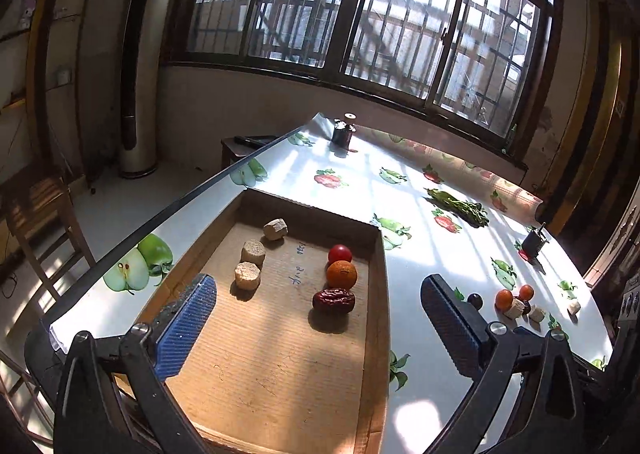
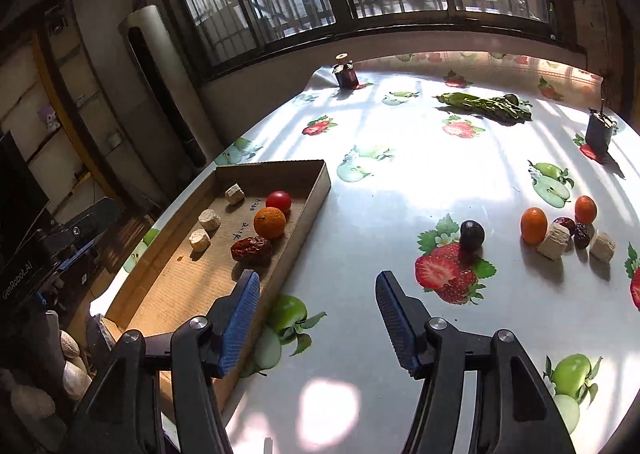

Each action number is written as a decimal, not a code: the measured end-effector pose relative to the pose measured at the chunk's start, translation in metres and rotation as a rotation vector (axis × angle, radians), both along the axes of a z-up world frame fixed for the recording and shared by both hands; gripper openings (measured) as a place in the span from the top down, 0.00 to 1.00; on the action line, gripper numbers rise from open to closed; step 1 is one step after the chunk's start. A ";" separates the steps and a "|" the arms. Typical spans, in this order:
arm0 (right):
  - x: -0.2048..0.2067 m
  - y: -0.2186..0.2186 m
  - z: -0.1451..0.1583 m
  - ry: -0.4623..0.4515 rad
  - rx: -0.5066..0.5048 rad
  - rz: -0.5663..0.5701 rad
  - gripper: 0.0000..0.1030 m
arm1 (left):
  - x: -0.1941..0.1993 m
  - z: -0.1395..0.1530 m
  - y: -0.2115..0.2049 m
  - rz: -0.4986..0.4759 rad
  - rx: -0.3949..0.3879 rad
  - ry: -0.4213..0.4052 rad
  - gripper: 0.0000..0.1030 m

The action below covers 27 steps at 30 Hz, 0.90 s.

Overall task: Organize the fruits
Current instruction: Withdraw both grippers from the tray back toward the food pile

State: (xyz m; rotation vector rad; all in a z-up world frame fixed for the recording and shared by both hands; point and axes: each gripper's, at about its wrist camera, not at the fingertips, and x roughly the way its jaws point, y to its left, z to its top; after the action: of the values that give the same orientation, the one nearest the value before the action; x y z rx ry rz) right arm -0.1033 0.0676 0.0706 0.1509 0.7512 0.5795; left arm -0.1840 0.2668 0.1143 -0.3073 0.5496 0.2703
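Observation:
A shallow cardboard tray [image 1: 376, 294] [image 2: 316, 190] holds a red tomato [image 1: 340, 253] [image 2: 278, 200], an orange [image 1: 341, 274] [image 2: 269, 222], a red date [image 1: 333, 300] [image 2: 251, 249] and three beige cylinder pieces [image 1: 253, 253] [image 2: 209, 219]. My left gripper [image 1: 320, 314] hangs open above the tray with nothing between its blue pads. My right gripper [image 2: 316, 318] is open and empty over the tray's right wall and the tablecloth. Loose on the table to the right lie a dark plum [image 2: 472, 233] [image 1: 475, 300], two oranges [image 2: 533, 225] [image 1: 504, 299], dates [image 2: 581, 234] and beige pieces [image 2: 554, 240].
A fruit-print tablecloth [image 2: 400, 174] covers the table. Green leafy vegetables [image 2: 486, 105] [image 1: 460, 205] lie toward the far side. A small dark jar [image 2: 346, 72] [image 1: 343, 132] stands at the far corner, a dark clip-like object [image 2: 599, 130] at the right. A wooden chair [image 1: 36, 210] stands left of the table.

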 end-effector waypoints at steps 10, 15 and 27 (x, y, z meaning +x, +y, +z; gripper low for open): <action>-0.024 -0.058 0.003 -0.070 0.029 -0.172 0.24 | 0.005 -0.008 -0.061 -0.062 0.142 0.084 0.01; -0.026 -0.064 -0.008 -0.052 0.017 -0.179 0.24 | 0.005 -0.011 -0.072 -0.084 0.145 0.101 0.01; -0.025 -0.075 -0.017 -0.020 0.023 -0.199 0.23 | 0.010 -0.020 -0.083 -0.131 0.140 0.123 0.01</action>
State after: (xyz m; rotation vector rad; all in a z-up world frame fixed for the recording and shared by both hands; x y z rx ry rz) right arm -0.1281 -0.0076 0.0533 0.2379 0.7006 0.4001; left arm -0.1742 0.1840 0.0947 -0.1188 0.6660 0.1999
